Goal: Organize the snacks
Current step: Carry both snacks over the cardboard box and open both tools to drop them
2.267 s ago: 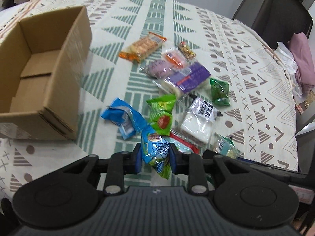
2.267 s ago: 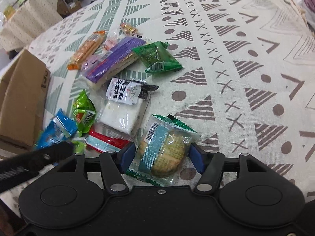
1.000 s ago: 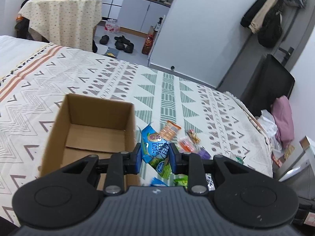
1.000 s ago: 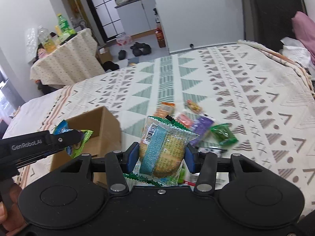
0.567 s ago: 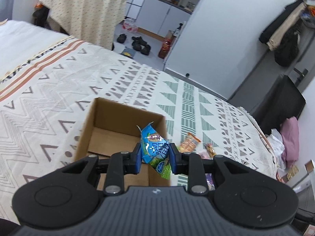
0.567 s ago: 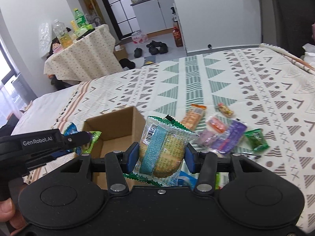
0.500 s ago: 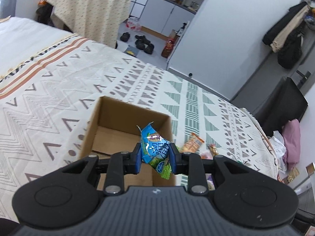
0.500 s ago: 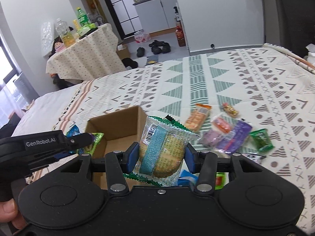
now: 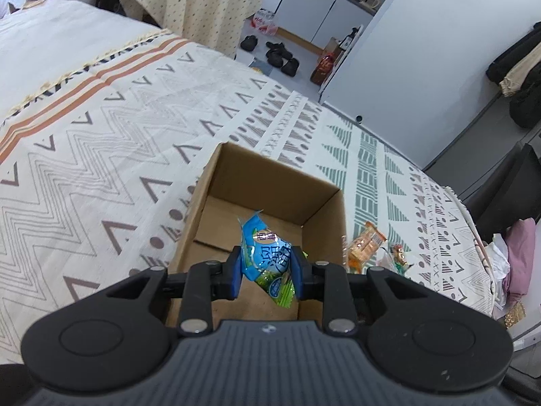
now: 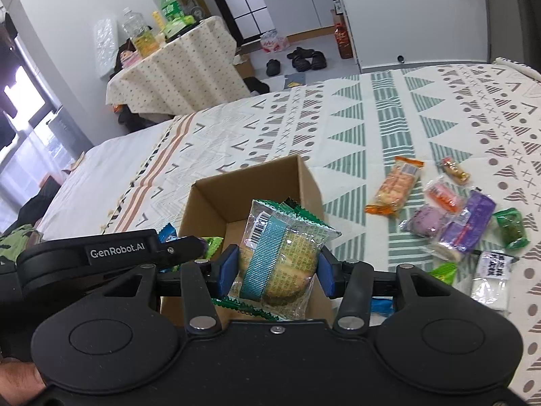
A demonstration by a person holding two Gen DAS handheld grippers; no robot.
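Left wrist view: the left gripper [image 9: 265, 267] has its jaws clamped on a blue snack packet [image 9: 267, 253], held in the air above the open cardboard box [image 9: 270, 182] — the packet's green end hangs down between the blue pads. Only the box's bare bottom flaps show around the packet. Right wrist view: the right gripper [image 10: 275, 267] has its jaws closed on a clear-wrapped biscuit pack [image 10: 280, 253] with a teal band and green edges, held over the near right part of the same box. The left gripper shows at the left there, a hand [image 10: 17, 382] beneath it. The box sits on a patterned bed cover [image 10: 355, 128]. To its right on the cover lie the loose snacks — an orange cracker pack [image 10: 395, 186], a purple packet [image 10: 470, 223], a green packet [image 10: 512, 228] and a white packet [image 10: 490, 280] among them
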